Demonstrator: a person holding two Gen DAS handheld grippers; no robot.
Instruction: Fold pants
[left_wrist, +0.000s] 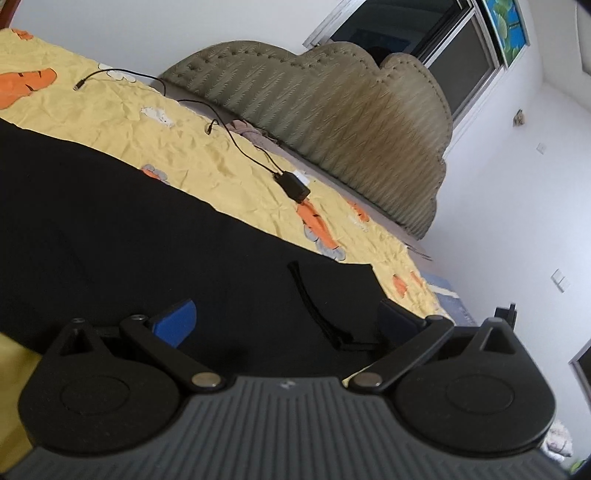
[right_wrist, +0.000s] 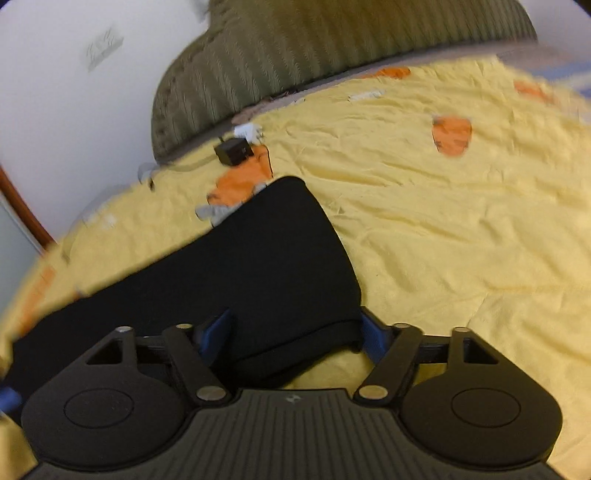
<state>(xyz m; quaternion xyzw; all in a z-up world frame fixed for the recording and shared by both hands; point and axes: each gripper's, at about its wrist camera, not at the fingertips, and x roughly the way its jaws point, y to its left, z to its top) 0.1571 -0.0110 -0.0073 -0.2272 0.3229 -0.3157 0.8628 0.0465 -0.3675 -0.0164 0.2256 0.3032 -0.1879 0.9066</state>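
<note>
Closest in the left wrist view: left gripper (left_wrist: 284, 317), ribbed grey housing, black linkage arms, blue fingertips (left_wrist: 177, 321) spread wide, released, with black pants (left_wrist: 110, 229) beneath and a braided black drawstring (left_wrist: 314, 310) lying between the fingers. Matte, smooth dark cloth, spread flat across the near part of the bed, one squared corner reaching toward the right edge.

In the right wrist view: right gripper (right_wrist: 295, 332), fingers parted either side of a rolled, rounded hem of the pants (right_wrist: 266, 258); whether clamped on the cloth or merely straddling it cannot be told. Pant leg tapering away toward the headboard end, tip rounded.

Underneath, crumpled yellow bedsheet (right_wrist: 443, 229) printed with orange carrot shapes and small grey-white figures, heavily creased.

Farther on, near the head edge of the bed, a boxy black charger (left_wrist: 291, 187) with thin black cable (left_wrist: 236, 144) snaking over the sheet, a white plug just beside it.

Beyond, a scalloped olive headboard (left_wrist: 332, 118), padded, ribbed zigzag weave, stud-trimmed rim. Behind it, plain white wall and a dark window (left_wrist: 424, 40).
</note>
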